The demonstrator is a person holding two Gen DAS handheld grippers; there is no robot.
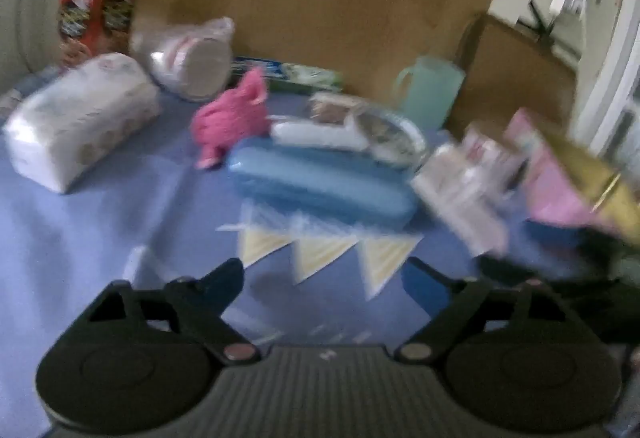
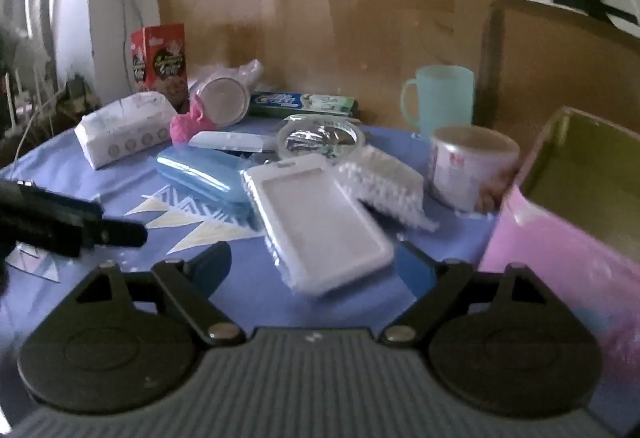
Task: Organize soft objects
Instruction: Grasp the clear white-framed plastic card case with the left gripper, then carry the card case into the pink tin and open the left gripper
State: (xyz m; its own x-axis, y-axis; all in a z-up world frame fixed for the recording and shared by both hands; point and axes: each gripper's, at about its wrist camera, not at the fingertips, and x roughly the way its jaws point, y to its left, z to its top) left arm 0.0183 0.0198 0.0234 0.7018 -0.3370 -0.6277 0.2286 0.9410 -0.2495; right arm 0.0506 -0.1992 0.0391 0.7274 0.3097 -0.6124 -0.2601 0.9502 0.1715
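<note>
A pink plush toy (image 1: 232, 117) (image 2: 188, 125) lies at the back of the blue tablecloth (image 1: 80, 238), beside a white tissue pack (image 1: 80, 121) (image 2: 124, 129) and a bagged white roll (image 1: 192, 57) (image 2: 224, 97). My left gripper (image 1: 324, 278) hangs open over the cloth's yellow triangles, well short of the toy, with nothing between its fingers. My right gripper (image 2: 316, 262) is open too. The near end of a white plastic card holder (image 2: 320, 222) lies on the table between its fingertips, untouched. An open pink box (image 2: 560, 217) (image 1: 560, 173) stands at the right.
Crowded table: blue case (image 1: 320, 181) (image 2: 200, 173), white brush (image 2: 384, 185), foil-lined dish (image 2: 320, 137), paper cup (image 2: 468, 165), teal mug (image 2: 440, 97), toothpaste box (image 2: 304, 103), red cereal box (image 1: 96, 5). Cardboard stands behind. A black finger (image 2: 72, 222) of the other gripper enters from the left.
</note>
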